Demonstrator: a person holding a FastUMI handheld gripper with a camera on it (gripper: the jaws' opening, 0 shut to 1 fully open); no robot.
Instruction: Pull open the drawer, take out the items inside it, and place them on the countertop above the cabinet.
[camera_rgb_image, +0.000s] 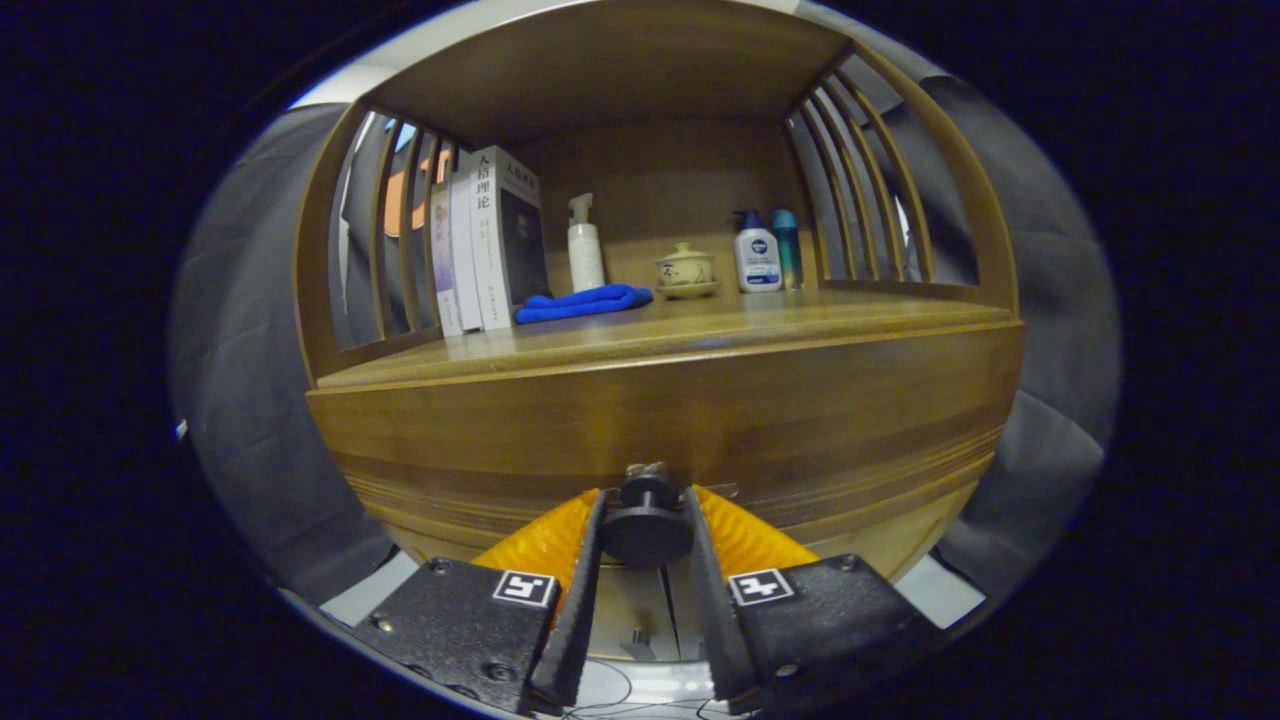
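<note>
The hand-held gripper (645, 520) seems clamped on the drawer knob (646, 527), placed to pull the drawer (660, 420) open.

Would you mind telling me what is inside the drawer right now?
That cannot be seen: the drawer looks closed, so its wooden front hides any contents. The gripper has both fingers pressed on the drawer's round knob.

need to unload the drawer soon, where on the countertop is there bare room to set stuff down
The front strip of the countertop is bare, from the edge back to the blue cloth and lidded cup. The back is crowded: books on one side, then a pump bottle, then two bottles. The gripper is shut on the drawer knob.
</note>
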